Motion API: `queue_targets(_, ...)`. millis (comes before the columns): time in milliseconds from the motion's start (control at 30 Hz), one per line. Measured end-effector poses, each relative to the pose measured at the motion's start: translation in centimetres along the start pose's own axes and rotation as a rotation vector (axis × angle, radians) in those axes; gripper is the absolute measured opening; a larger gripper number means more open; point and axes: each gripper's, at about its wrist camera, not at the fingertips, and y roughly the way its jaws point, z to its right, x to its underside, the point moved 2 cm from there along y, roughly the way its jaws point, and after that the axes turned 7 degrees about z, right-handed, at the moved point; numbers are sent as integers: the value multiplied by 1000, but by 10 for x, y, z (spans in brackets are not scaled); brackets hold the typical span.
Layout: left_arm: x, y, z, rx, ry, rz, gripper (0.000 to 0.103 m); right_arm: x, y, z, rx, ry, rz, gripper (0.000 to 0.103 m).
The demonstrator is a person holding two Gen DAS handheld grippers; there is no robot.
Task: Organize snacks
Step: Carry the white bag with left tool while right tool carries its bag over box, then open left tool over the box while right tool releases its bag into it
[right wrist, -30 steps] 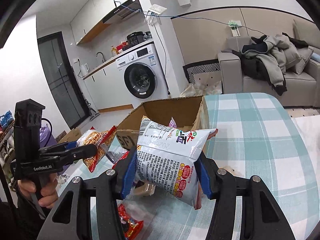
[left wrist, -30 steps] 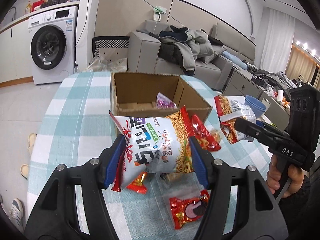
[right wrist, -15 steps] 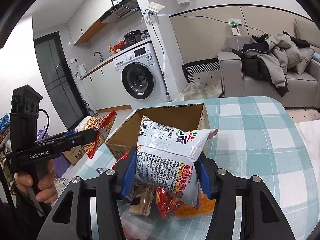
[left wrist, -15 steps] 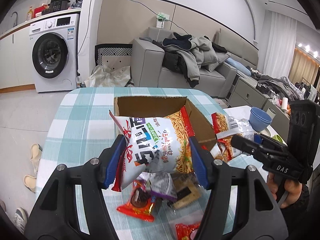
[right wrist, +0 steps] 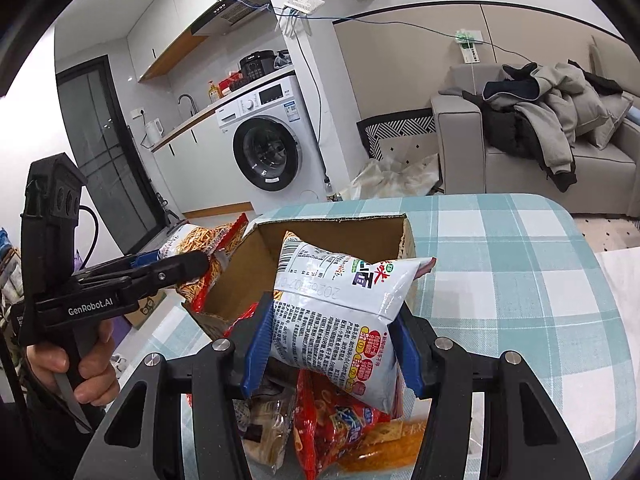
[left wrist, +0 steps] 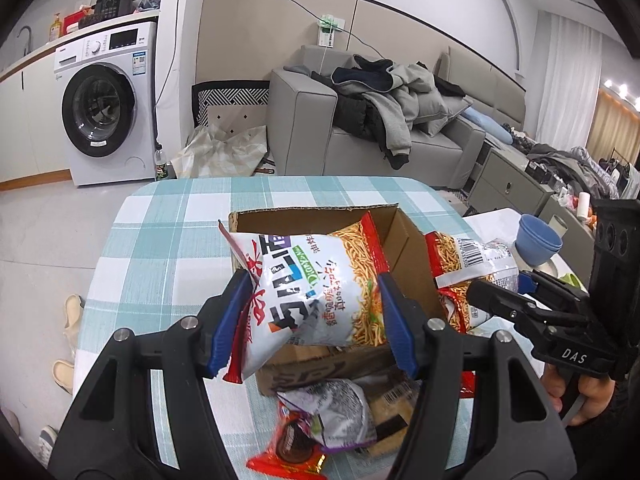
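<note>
My left gripper (left wrist: 310, 322) is shut on a white and red noodle snack bag (left wrist: 312, 292), held above the near side of the open cardboard box (left wrist: 404, 240). My right gripper (right wrist: 332, 346) is shut on a second noodle snack bag (right wrist: 340, 312), seen back side up, also held over the box (right wrist: 332, 236). Each gripper shows in the other's view, the right one (left wrist: 492, 300) with its bag (left wrist: 468, 264) and the left one (right wrist: 176, 268) with its bag (right wrist: 200, 240). Loose snack packets (left wrist: 324, 424) lie on the table below, also in the right wrist view (right wrist: 328, 432).
The table has a teal checked cloth (left wrist: 168, 248). A blue bowl (left wrist: 538, 240) stands to the right beyond the table. A washing machine (left wrist: 108, 108) and a grey sofa (left wrist: 360, 136) with clothes stand behind. Slippers (left wrist: 68, 340) lie on the floor at left.
Both grippers have risen and pulled back with their bags; the box now appears lower and farther, and more loose packets show under the fingers.
</note>
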Motion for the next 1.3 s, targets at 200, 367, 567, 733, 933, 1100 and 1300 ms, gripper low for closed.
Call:
queue_targets(200,0,24,-7,-2,-10,-32,60,-8,18,1,21,-24,-17,54)
queue_targets(367,1,42,-6,-18,20,-46,61,-12,28,0,-2,-25,-36,54)
queue_targets(567,2,61,-8,-26,35,-66,61,-11,43,-3,0,-45,-56,54)
queue_targets(733,4,73,-11,-24,37,-78,60,-13,54,-5,8,-69,-66,54)
queue_targets(933,6,88,-10,-25,53,-98,61,-16,68,-1,15,-85,-81,55)
queue_targets(1100,6,99,-10,-28,52,-113,61,-19,76,-3,32,-121,-84,55)
queue_targets(1300,6,102,-9,-18,56,-129,66,-17,77,2,-17,-92,-92,63)
